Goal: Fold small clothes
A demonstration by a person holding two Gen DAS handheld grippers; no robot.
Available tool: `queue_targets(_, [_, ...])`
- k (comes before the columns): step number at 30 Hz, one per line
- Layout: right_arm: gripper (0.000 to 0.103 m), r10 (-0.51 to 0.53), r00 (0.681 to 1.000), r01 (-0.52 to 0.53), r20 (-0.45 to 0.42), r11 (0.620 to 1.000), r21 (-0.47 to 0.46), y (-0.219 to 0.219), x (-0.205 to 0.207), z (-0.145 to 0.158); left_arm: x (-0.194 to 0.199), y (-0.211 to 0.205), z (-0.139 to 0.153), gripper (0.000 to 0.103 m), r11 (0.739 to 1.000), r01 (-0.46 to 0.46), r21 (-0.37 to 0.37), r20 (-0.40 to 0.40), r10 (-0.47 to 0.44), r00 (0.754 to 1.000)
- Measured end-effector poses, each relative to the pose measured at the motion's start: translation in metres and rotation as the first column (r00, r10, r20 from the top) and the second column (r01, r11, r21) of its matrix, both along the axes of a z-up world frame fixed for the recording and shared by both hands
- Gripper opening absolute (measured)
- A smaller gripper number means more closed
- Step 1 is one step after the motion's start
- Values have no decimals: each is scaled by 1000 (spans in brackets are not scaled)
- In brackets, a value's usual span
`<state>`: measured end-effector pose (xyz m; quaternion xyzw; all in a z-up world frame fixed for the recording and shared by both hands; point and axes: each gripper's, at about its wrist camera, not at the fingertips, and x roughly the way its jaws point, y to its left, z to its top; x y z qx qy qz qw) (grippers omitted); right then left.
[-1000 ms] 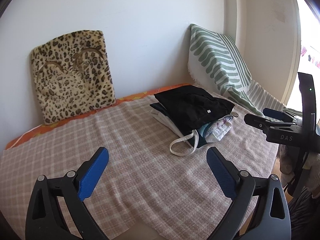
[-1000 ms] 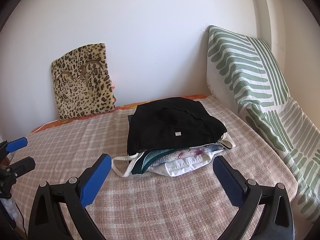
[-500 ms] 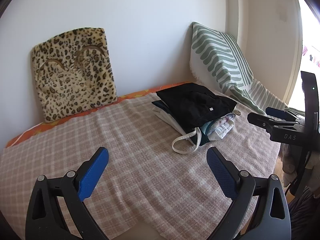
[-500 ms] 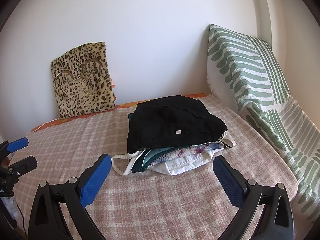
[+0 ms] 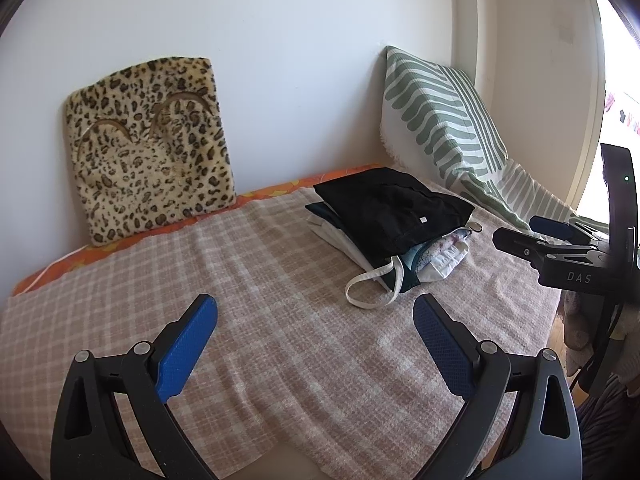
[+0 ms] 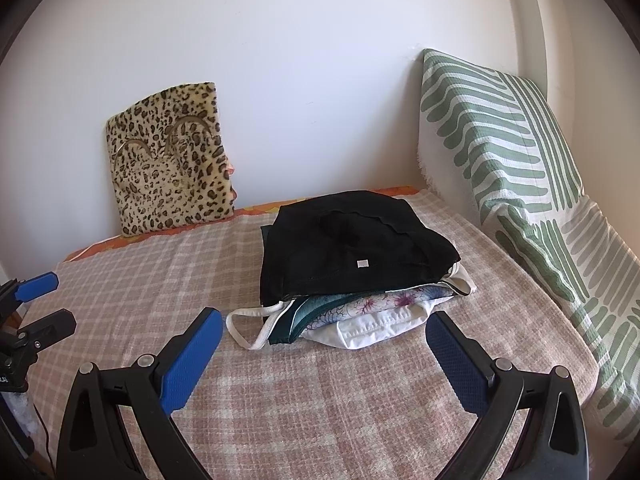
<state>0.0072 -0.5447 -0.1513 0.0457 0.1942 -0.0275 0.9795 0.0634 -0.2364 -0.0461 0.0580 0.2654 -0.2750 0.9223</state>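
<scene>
— What covers the bed? 
— A pink-and-cream checked woven blanket (image 6: 304, 396), an orange sheet edge (image 5: 280, 190) along the white wall; a leopard-print plush cushion (image 5: 150, 148) and a green-striped white pillow (image 6: 500, 152) lean behind.

— And the clothes? 
— A pile of small folded clothes topped by a black garment (image 6: 352, 248) sits near the pillow. Left hand-held gripper (image 5: 316, 344) and right hand-held gripper (image 6: 324, 350) hover spread wide, empty, over bare blanket.

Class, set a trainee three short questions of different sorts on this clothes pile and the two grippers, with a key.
1. True or false: the left hand-held gripper is shut on cloth.
2. Which garment tops the clothes pile? A black garment B white garment C floral garment
3. Fill in: the white strap loop lies on the ___ blanket.

Key: 1 false, both grippers, including the right hand-held gripper, are open and empty; 2 A; 3 checked.
</scene>
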Motion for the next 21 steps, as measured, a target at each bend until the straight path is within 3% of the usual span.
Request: queue_targets(21, [103, 10, 1000, -10, -5, 1000, -4, 5, 1, 1, -3, 2, 1, 98, 1000, 0, -6, 3, 0, 1000])
